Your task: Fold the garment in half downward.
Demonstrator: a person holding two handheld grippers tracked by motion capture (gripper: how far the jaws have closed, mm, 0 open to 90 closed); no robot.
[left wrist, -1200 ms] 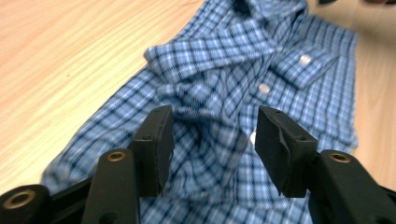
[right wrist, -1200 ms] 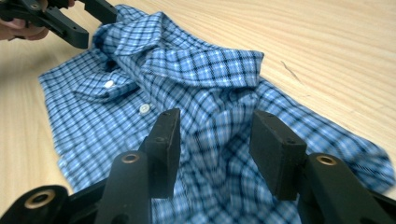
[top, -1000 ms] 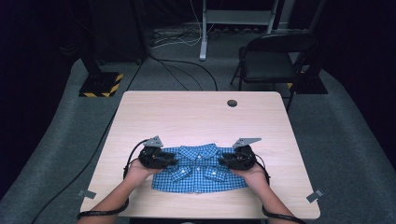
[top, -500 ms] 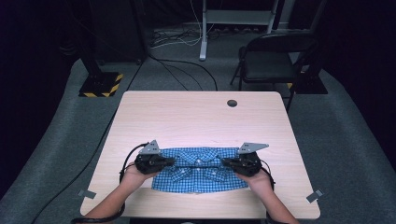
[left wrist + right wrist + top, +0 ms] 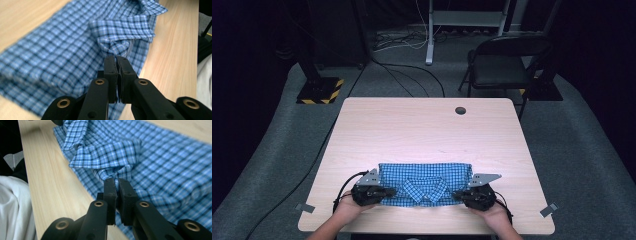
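We have the blue checked shirt (image 5: pixel 424 182) folded flat, low centre of the high view. Left gripper (image 5: pixel 116 61) and right gripper (image 5: pixel 116 182) each pinch a cloth edge tight (probably to drag it square).

Shirt (image 5: pixel 424 177): lay on the table (image 5: pixel 422 125), close to its near edge, about midway between left and right.
Left gripper (image 5: pixel 384 191): at the shirt's near left corner, on the cloth.
Right gripper (image 5: pixel 458 196): at the shirt's near right corner, on the cloth.
Hole (image 5: pixel 460 110): in the tabletop, near the far edge, right of centre.
Chair (image 5: pixel 507 60): on the floor beyond the table's far right corner.
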